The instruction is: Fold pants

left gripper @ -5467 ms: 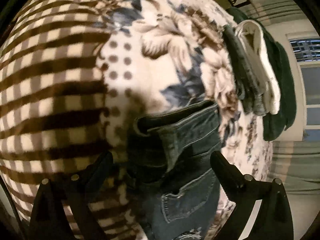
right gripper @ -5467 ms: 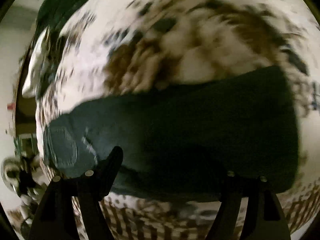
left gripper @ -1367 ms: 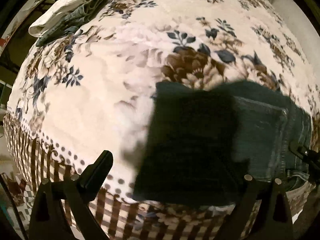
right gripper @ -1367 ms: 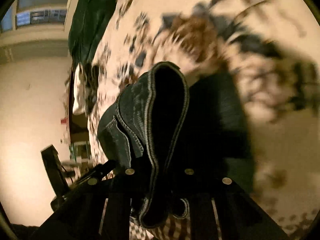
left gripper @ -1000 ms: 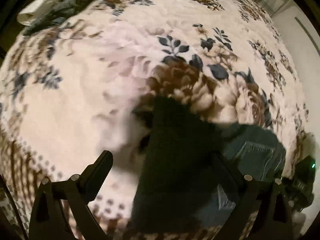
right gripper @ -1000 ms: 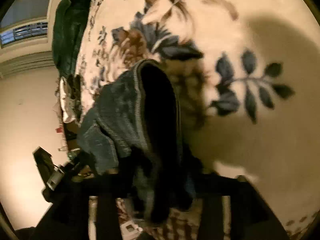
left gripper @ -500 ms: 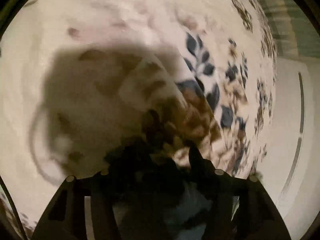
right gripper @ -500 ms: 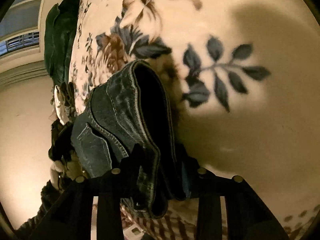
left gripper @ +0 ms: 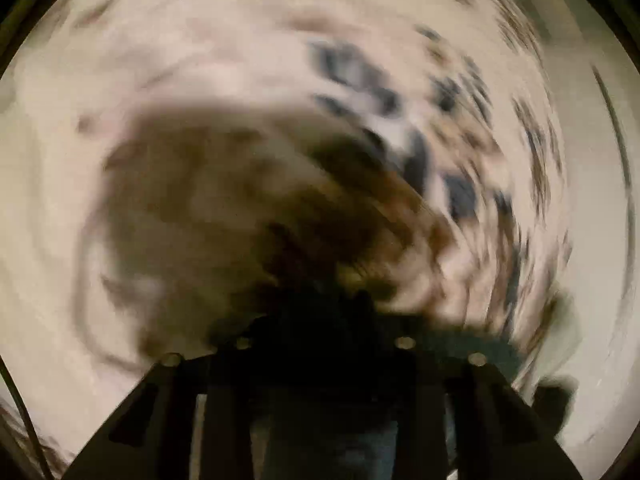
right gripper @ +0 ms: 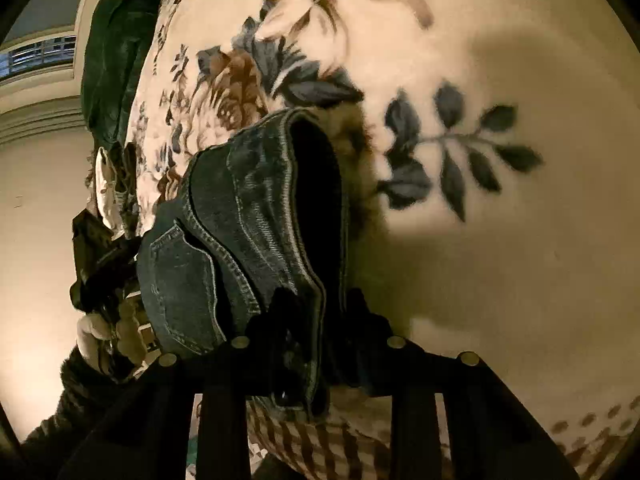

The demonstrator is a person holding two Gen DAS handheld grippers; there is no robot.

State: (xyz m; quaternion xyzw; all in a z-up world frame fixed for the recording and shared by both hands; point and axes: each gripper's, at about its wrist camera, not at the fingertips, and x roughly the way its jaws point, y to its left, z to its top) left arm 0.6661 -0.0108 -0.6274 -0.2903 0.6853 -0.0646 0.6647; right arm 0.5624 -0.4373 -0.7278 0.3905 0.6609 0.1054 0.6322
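Right gripper (right gripper: 316, 312) clamped on folded jeans (right gripper: 256, 216) above floral blanket (right gripper: 500, 280); left gripper (left gripper: 320, 320) blurred, seemingly pinching dark denim.

Pants (right gripper: 256, 216) above the blanket (right gripper: 500, 280), clothes pile (right gripper: 108, 184) behind, at left.

Place: a home, most likely a bedroom
Surface: a soft cream blanket (right gripper: 500, 272) printed with brown and blue flowers, with a brown checked border (right gripper: 320, 448) at its near edge, spread like bedding
Clothing: a pile of folded garments (right gripper: 108, 184) at the far edge of the blanket, beside a dark green cloth (right gripper: 112, 68)
Room: plain cream walls (right gripper: 36, 208) and a window with a grille (right gripper: 40, 54) high up
Light: warm and dim, as from an indoor lamp
Left wrist view: too blurred to add more than the same floral pattern
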